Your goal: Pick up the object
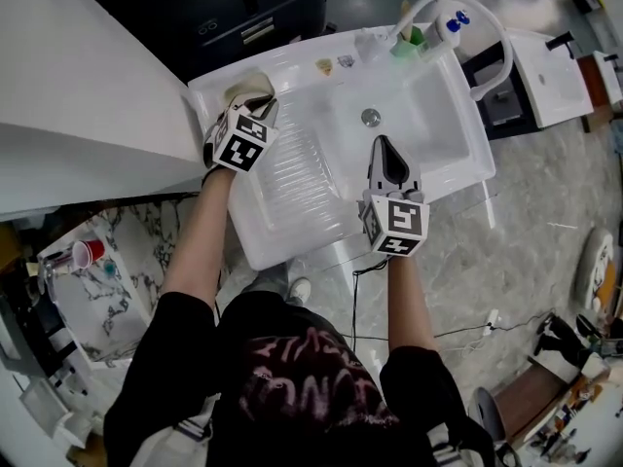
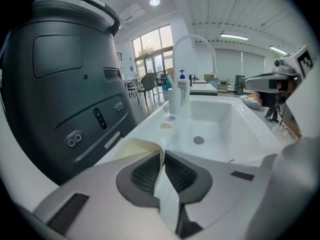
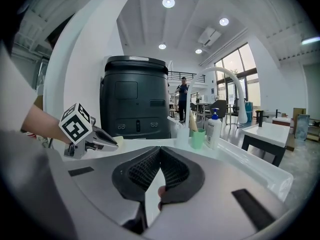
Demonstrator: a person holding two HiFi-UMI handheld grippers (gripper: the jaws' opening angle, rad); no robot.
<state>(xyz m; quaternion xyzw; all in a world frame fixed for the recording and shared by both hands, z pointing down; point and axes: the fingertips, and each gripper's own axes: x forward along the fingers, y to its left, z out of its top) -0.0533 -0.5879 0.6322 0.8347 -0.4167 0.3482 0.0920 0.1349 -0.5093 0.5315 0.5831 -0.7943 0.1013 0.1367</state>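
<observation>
Cream cloth [image 1: 249,88]: lies on the back left corner of the sink's ledge, one edge lifted and curled. The left gripper view shows that thin edge pinched between the two ribbed pads.

Left gripper [image 1: 256,106]: jaws narrow and clamped on the cloth's edge, pointing at the corner of the ledge.

Right gripper [image 1: 384,144]: held over the basin near the drain [image 1: 371,117], well apart from the cloth. Its jaws are together at the tips with nothing between them.

White sink [image 1: 465,168]: deep basin on the right, ribbed draining board [image 1: 292,168] on the left, between the cloth and the person.

Back ledge, from the cloth toward the tap: a small yellowish piece [image 1: 324,65] and a small greyish piece [image 1: 346,61], both too small to identify. Then come a green cup [image 1: 409,45] and a pump bottle [image 1: 450,24] beside the base of the white arched tap [image 1: 484,19].

Dark bin [image 2: 60,79]: large and rounded, with panels and buttons on its face. It stands just behind the ledge, close beside the cloth and the left gripper.

White bench [image 1: 78,95]: meets the sink's left side, just beside the cloth corner.

Red cup [image 1: 88,253]: lies on a marbled surface lower left, well apart from the sink.
</observation>
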